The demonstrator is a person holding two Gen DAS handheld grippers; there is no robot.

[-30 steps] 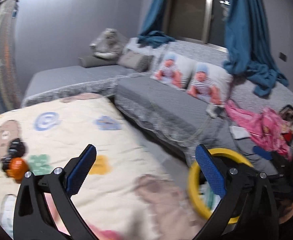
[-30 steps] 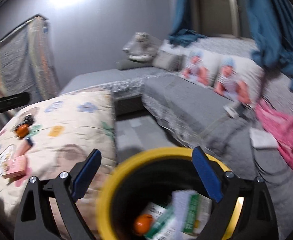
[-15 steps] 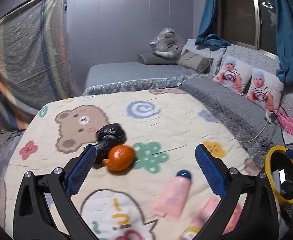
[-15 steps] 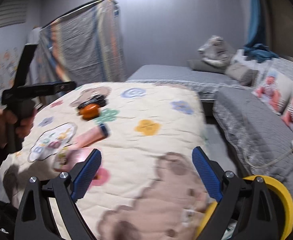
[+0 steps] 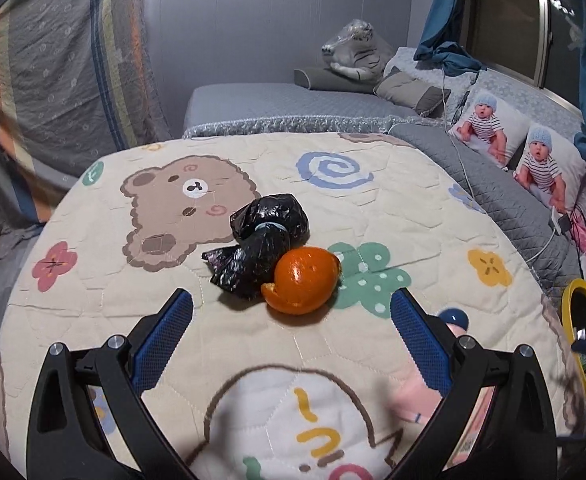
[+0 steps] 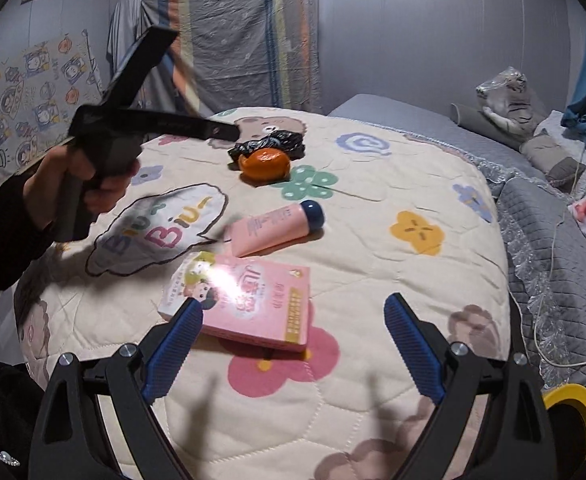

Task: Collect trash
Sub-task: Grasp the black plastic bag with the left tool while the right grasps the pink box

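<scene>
my left gripper point(image 5: 291, 336) hangs wide apart and empty over the cartoon-print quilted bed point(image 5: 393, 216). just past it lies the orange peel shell point(image 5: 303, 285), touching a knotted black plastic bag point(image 5: 259, 242). the peel looks light, hollow and easily crushed, so i'd pinch it gently across its sides. my right gripper point(image 6: 293, 344) is also wide apart, empty, its left finger over the near edge of the flat pink cardboard box point(image 6: 249, 300).
</scene>
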